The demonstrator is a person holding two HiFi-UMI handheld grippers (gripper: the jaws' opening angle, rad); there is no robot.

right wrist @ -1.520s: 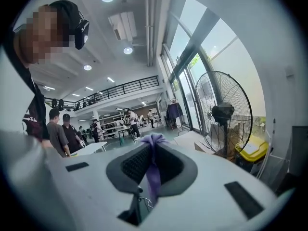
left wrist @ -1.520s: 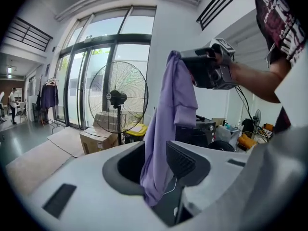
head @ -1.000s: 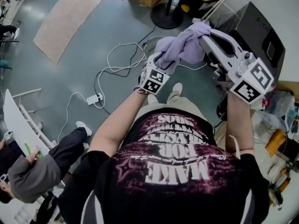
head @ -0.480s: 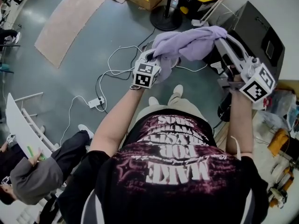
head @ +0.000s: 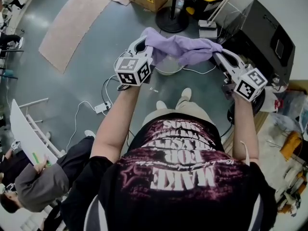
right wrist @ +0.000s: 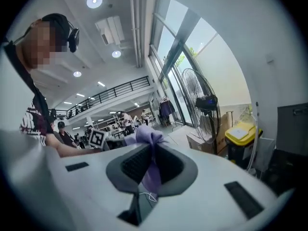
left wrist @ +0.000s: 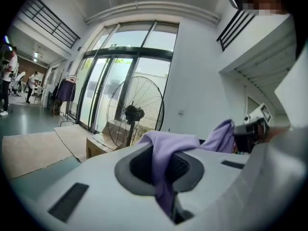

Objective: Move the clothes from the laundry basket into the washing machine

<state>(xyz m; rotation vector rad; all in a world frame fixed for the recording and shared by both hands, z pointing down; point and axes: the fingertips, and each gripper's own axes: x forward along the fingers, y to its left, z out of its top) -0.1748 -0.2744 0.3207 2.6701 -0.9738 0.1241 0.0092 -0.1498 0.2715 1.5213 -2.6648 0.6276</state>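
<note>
The left claw [head: 145, 41] has just been closing and now pinches one end of the purple cloth [head: 180, 47]. The right claw [head: 217, 55] is clamped tight on the other end. The cloth stretches between both claws, above the floor [head: 86, 76], with a fan [head: 172, 17] just beyond them.

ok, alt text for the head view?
From above, a person holds a lilac garment stretched between two grippers: the right gripper shut on one end, the left gripper, its jaws just closed, on the other. Below: grey floor, cables, a fan base.
</note>
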